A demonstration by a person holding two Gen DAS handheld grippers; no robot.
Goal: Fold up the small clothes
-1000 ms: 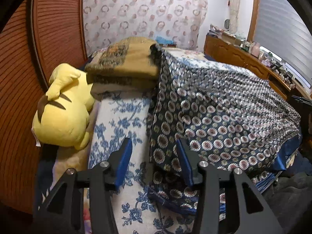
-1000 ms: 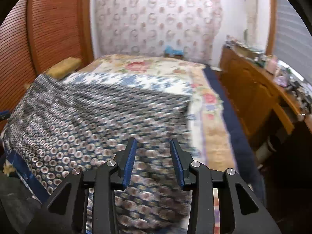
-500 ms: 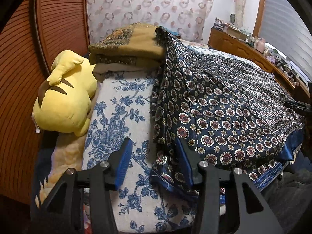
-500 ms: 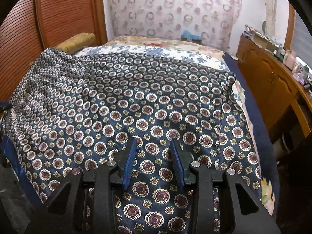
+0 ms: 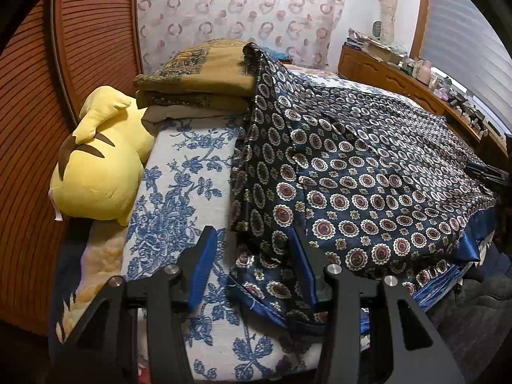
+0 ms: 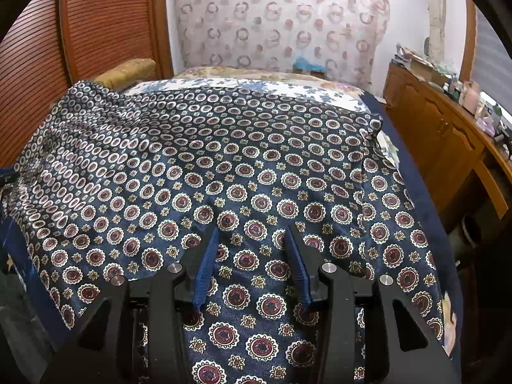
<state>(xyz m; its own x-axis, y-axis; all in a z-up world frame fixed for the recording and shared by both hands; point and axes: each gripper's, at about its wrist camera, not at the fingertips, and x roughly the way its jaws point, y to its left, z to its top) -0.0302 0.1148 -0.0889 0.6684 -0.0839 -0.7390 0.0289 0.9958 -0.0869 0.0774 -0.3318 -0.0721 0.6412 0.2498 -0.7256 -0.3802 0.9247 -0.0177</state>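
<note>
navy medallion-print cloth (image 5: 368, 172) lies spread over the bed (image 5: 179, 198), covering most of the mattress in the right wrist view (image 6: 224, 166). its far left corner is draped up onto the stack of folded tan blankets (image 5: 198, 76) at the head end. its near left edge is bunched and folded over on itself, showing a shiny blue hem (image 5: 470, 243) along the near edge.

left gripper (image 5: 252, 256): jaws spread apart, nothing clamped. it sits at the near left corner of the cloth; left finger is over the bare blue-floral sheet, right finger (image 5: 302, 265) is over the bunched cloth edge. can't tell if it touches the fabric.

right gripper (image 6: 252, 252): jaws released, wide gap, patterned cloth visible between them. it's low over the near right part of the cloth; contact can't be confirmed.

yellow plush toy (image 5: 102, 163) lies at the left edge of the bed against the slatted wooden wall (image 5: 38, 112), just beside the blanket stack. wooden dresser (image 6: 441, 140) with clutter on top runs along the right side of the room, well apart from the cloth.
</note>
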